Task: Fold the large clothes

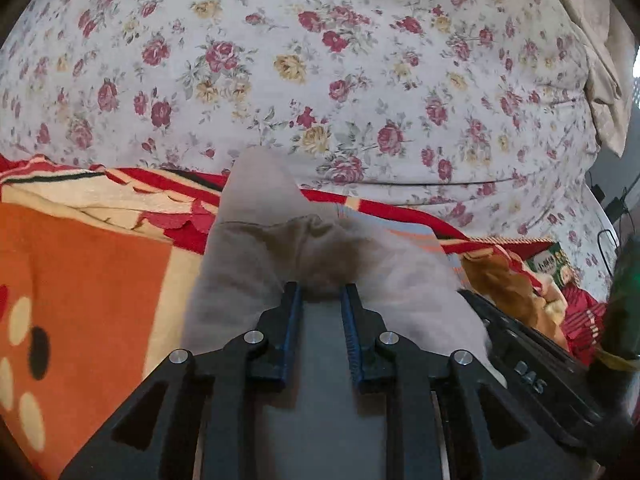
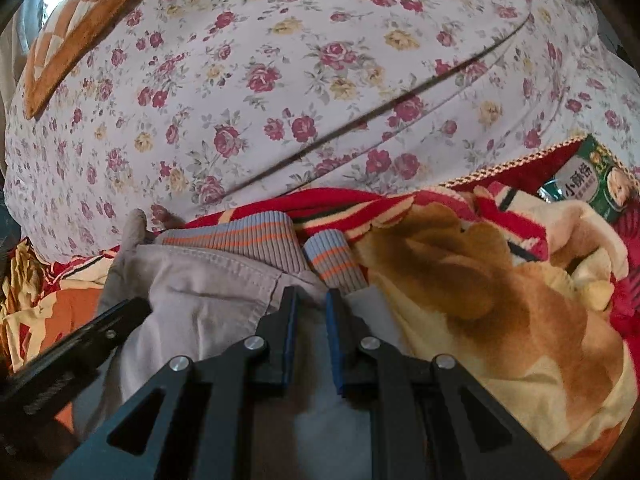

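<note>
A grey garment (image 1: pixel 260 248) with striped ribbed cuffs (image 2: pixel 256 244) lies bunched on a red, orange and cream blanket (image 1: pixel 80 264). My left gripper (image 1: pixel 320 292) is shut on a gathered fold of the grey cloth, which bulges between its blue pads. My right gripper (image 2: pixel 312 296) is shut on the grey garment's (image 2: pixel 200 292) edge just below a striped cuff. The two grippers are close together: the right one shows at the right edge of the left wrist view (image 1: pixel 532 364), and the left one shows at the lower left of the right wrist view (image 2: pixel 72 356).
A floral sheet (image 1: pixel 320 60) covers the bed beyond the blanket (image 2: pixel 500 300). A beige cloth (image 1: pixel 600 68) lies at the far right. A checkered orange cushion (image 2: pixel 80 28) lies at the far left. A green snack packet (image 2: pixel 600 184) sits on the right.
</note>
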{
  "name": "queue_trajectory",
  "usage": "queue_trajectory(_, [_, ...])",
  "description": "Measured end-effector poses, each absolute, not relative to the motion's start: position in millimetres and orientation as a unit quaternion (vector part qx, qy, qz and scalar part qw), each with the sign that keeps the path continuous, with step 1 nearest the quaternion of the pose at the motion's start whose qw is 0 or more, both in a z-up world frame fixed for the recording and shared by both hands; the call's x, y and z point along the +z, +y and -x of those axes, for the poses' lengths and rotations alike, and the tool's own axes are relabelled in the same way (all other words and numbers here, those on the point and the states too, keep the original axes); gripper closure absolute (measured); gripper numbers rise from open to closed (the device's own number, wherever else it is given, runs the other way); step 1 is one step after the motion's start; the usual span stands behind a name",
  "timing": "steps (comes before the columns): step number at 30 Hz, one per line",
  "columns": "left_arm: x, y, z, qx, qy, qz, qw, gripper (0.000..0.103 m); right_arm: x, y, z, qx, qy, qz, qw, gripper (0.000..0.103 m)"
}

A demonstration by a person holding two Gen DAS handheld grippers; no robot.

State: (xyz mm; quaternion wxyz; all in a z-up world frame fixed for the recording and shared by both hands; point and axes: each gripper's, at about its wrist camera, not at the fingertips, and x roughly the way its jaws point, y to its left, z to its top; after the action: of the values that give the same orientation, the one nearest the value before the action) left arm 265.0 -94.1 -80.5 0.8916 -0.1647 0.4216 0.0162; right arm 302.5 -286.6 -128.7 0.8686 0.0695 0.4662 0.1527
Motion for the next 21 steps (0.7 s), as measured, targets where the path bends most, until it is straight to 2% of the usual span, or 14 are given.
queue_trajectory(6, [-79.6,-93.6,-270.2,0.014,0.42,0.168,0.892,0.087,-129.8,-286.5,-307.4,0.152,0.469,-0.083,0.866,0.09])
queue_trajectory(9, [-57.5,-82.1,-266.6,-0.015,0.437,0.178,0.881,0.087,-122.5,-294.7,-301.3,0.16,0.457,-0.112,0.868,0.086])
queue_trajectory(11, [-32.3,-63.8,-248.1,-0.041,0.432,0.194,0.88,0.083,-109.4,-309.9,-288.0,0.163,0.432,-0.154,0.874,0.077])
queue_trajectory(13, [-10.9,-41.3,-218.9,-0.062,0.411,0.187,0.89,0.053,-84.3,-332.1,-264.9,0.164,0.388,-0.188,0.887,0.06])
queue_trajectory(14, [-7.1,-32.8,-207.2,-0.061,0.404,0.181,0.895,0.047,-71.4,-341.9,-253.1,0.161,0.369,-0.194,0.895,0.056])
queue_trajectory(15, [-6.0,-22.6,-193.3,-0.058,0.397,0.176,0.899,0.042,-55.7,-353.9,-235.3,0.157,0.344,-0.196,0.905,0.045])
queue_trajectory(16, [-8.2,-14.4,-185.4,-0.055,0.395,0.179,0.899,0.042,-46.4,-361.3,-222.6,0.155,0.329,-0.196,0.911,0.032])
queue_trajectory(18, [-25.6,0.0,-171.7,-0.049,0.41,0.216,0.885,0.042,-34.0,-377.5,-194.7,0.151,0.303,-0.194,0.921,0.021])
queue_trajectory(21, [-56.0,-6.5,-167.4,-0.081,0.442,0.264,0.854,0.042,-32.3,-393.5,-167.2,0.172,0.309,-0.175,0.919,0.021])
